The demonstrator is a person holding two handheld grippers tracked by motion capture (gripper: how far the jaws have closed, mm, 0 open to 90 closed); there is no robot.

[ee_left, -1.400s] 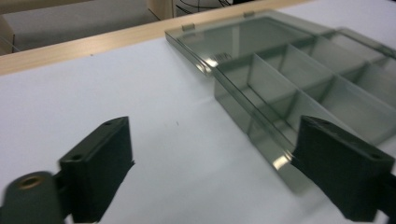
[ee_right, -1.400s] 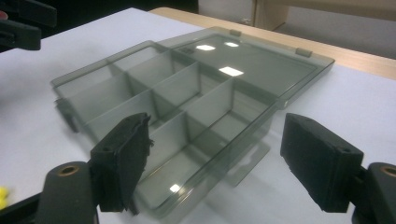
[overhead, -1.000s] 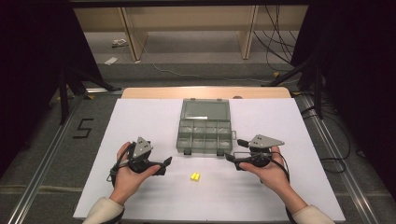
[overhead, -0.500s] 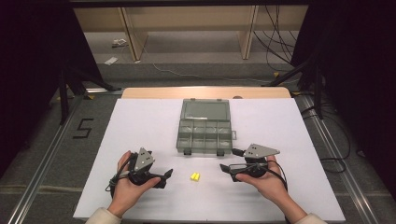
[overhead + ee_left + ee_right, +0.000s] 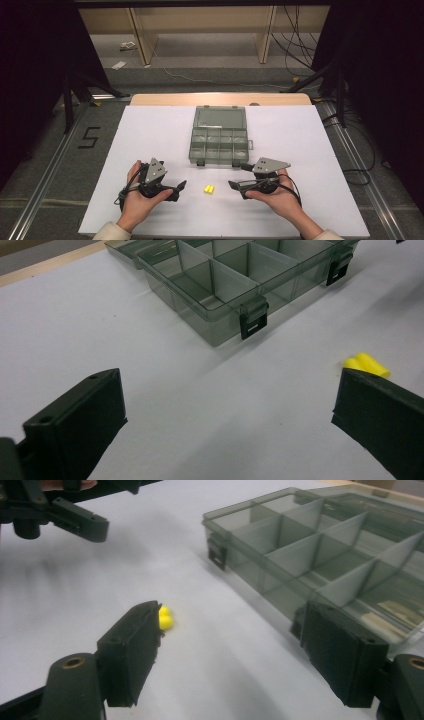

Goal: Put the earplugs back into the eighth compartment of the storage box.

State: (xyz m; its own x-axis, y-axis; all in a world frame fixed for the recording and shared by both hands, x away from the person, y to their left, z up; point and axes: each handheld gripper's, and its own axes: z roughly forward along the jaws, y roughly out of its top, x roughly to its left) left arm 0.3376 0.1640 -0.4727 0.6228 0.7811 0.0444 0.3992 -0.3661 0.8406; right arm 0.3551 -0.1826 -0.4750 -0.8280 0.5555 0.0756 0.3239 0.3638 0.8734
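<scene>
While both hands rest low in the high view, the small yellow foam earplugs (image 5: 208, 189) lie on the white table covering (image 5: 150, 130) between the left gripper (image 5: 179, 187) and the right gripper (image 5: 236, 185), touching neither. Both grippers stand wide open and hold nothing. Just above centre sits the smoky clear plastic compartment box (image 5: 219, 145), lid open. Its black latches (image 5: 253, 324) show plainly in the left gripper view, while the right gripper view has one jaw partly covering the earplugs.
</scene>
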